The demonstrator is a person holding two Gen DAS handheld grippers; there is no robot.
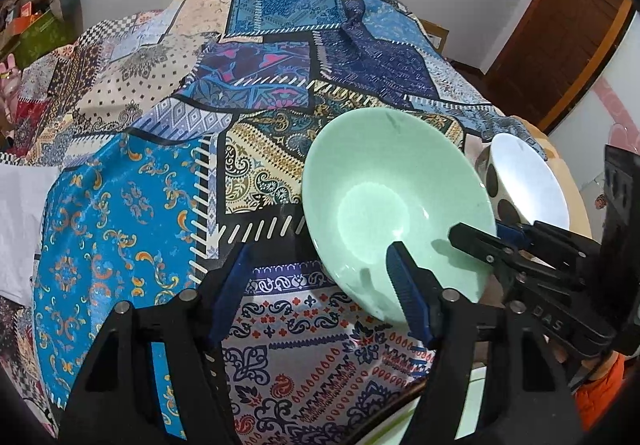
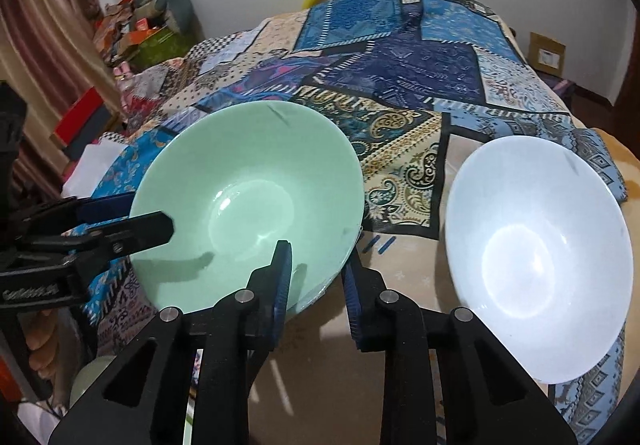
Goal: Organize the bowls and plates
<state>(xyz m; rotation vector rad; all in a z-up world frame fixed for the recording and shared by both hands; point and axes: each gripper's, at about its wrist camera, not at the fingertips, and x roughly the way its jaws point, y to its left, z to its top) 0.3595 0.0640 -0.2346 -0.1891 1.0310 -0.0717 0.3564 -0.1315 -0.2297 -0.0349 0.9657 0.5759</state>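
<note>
Two grippers meet at the green bowl (image 1: 396, 201) in the left wrist view: the left gripper (image 1: 316, 281) stands wide, one finger dipping inside the bowl's near wall and the other well off over the patterned cloth (image 1: 120, 205), so it holds nothing, while the right gripper (image 1: 480, 241) reaches in from the right with one finger inside the rim and one outside. Behind it sits the white bowl (image 1: 528, 181), spotted on its outside. From the right wrist view, the right gripper (image 2: 318, 277) straddles the green bowl's (image 2: 248, 201) near rim, narrow but with a gap, so I cannot tell if it pinches; the left gripper (image 2: 132, 221) straddles the far-left rim, not closed. The white bowl (image 2: 536, 257) lies just right, apart. To nest them well, I judge one gripper should pinch firmly, lift level, and clear the other's fingers; the rumpled cloth may let bowls tip.
</note>
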